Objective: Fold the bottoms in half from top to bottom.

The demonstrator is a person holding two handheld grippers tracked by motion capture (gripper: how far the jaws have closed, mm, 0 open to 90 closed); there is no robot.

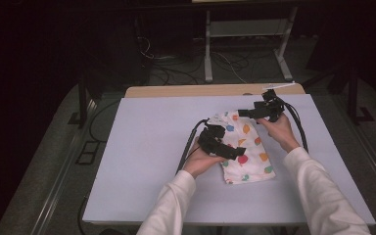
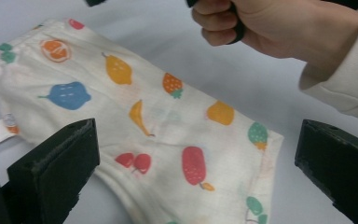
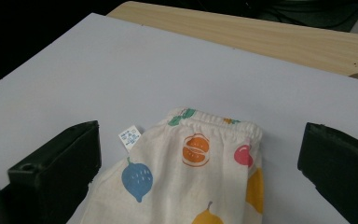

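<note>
A small white garment (image 1: 247, 149) printed with coloured fruit lies folded flat on the white table mat (image 1: 147, 147). My left gripper (image 1: 231, 151) hovers at its left edge. In the left gripper view that gripper (image 2: 196, 163) is open, its jaws spread wide over the fruit-print cloth (image 2: 168, 116). My right gripper (image 1: 247, 113) is at the far end of the garment. It (image 3: 198, 163) is open, with the elastic waistband (image 3: 214, 122) and a small white label (image 3: 129, 137) lying between its jaws. Neither gripper holds anything.
The mat covers a wooden table whose bare edge (image 1: 200, 90) shows at the back. Cables and white table legs (image 1: 208, 54) stand on the dark floor beyond. The hand holding the right gripper (image 2: 270, 25) is close above the garment in the left gripper view.
</note>
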